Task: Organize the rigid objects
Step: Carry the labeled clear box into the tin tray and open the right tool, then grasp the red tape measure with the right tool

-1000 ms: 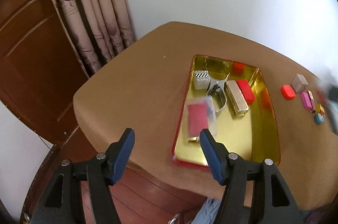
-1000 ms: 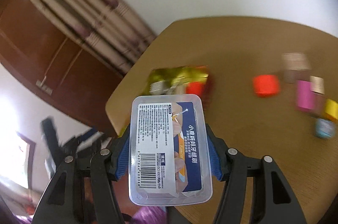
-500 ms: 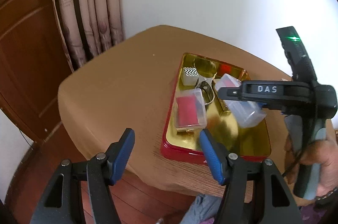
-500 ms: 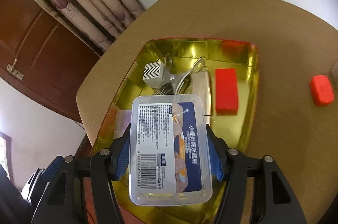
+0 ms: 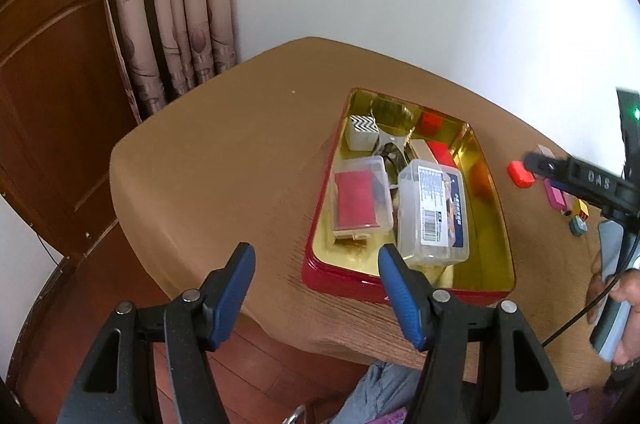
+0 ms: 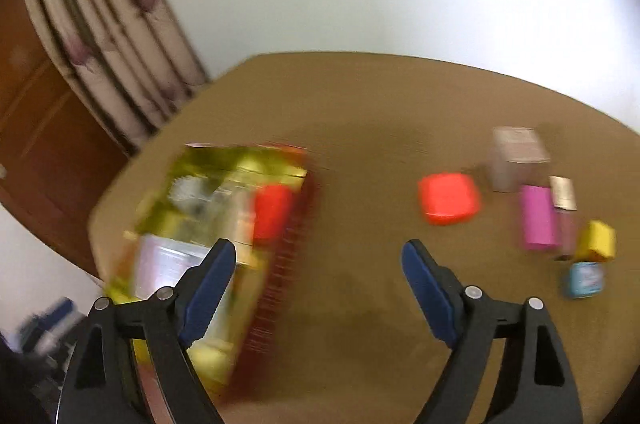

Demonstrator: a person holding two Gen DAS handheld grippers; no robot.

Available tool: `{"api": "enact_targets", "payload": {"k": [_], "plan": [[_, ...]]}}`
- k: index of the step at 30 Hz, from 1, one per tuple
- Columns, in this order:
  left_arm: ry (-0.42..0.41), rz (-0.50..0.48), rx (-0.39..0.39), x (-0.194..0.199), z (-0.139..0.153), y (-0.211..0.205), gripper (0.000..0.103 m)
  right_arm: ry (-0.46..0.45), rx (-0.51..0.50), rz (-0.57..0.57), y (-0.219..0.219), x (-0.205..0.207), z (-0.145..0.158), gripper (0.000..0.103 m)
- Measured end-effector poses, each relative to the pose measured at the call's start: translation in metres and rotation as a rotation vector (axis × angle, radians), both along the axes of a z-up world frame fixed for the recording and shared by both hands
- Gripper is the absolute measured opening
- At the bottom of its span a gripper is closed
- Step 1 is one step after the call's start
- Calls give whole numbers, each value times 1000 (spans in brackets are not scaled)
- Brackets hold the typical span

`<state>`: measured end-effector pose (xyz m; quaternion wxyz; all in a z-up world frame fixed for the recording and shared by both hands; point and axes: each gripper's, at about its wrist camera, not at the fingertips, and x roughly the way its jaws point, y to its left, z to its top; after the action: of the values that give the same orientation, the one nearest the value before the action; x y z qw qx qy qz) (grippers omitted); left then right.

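The left gripper point(image 5: 316, 290) hangs off the near edge of the tabletop point(image 5: 224, 168), tilted down, its fingers point(image 5: 234, 290) wide apart and empty. The right gripper point(image 6: 318, 290) angles down over the tabletop beside the tin point(image 6: 280, 288); its fingers point(image 6: 428, 294) are opening with nothing between them. That view is blurred. A hand point(image 5: 616, 296) holds its handle at the left view's right edge. The clear box point(image 5: 434, 210) lies flat in the tin point(image 5: 404, 288), label up, its long axis running from the near wall towards the far end, beside a smaller case point(image 5: 360, 202). Small blocks point(image 6: 448, 198) sit on the tabletop to the right.
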<state>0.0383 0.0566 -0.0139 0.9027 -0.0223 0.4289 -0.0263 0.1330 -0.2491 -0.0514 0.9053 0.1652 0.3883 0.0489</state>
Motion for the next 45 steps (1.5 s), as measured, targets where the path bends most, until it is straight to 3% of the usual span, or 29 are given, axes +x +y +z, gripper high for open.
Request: {"api": "enact_targets", "payload": {"k": [5,12,25,26,27,28,30,34,36,40,45], "plan": [[15,-9,-26,0,-3,0,66,59,-23,-32,-39,-4,-26,83],[71,-13,-53,8,-14,1,66,15,7,-22,-60,-11,-46,83],[73,-47,-10,8,-20,-7,66,78,-74,-42,-60,53,-66,80],[71,-48,-9,8,-19,-8,66,89,-72,-41,-61,58,-68,79],[70,-49,-7,8,-19,-8,66,108,-88,-40,-60,63,-72,72],[69,-50,-7,8,-19,-8,66,115,-119,-46,-58,66,-73,58],[67,-52,-6,9,-19,-8,66,112,-190,-59,-54,68,-73,45],[58,-52,9,10,-18,-10,66,99,-233,-45,-47,63,-74,44],[57,-47,12,9,-18,-9,66,111,-213,-21,-44,50,-73,43],[50,-38,17,6,-16,-8,66,99,-188,-7,-51,-15,-74,43],[-7,-60,-2,-3,-4,-11,66,118,-245,-114,-98,-114,-81,43]]}}
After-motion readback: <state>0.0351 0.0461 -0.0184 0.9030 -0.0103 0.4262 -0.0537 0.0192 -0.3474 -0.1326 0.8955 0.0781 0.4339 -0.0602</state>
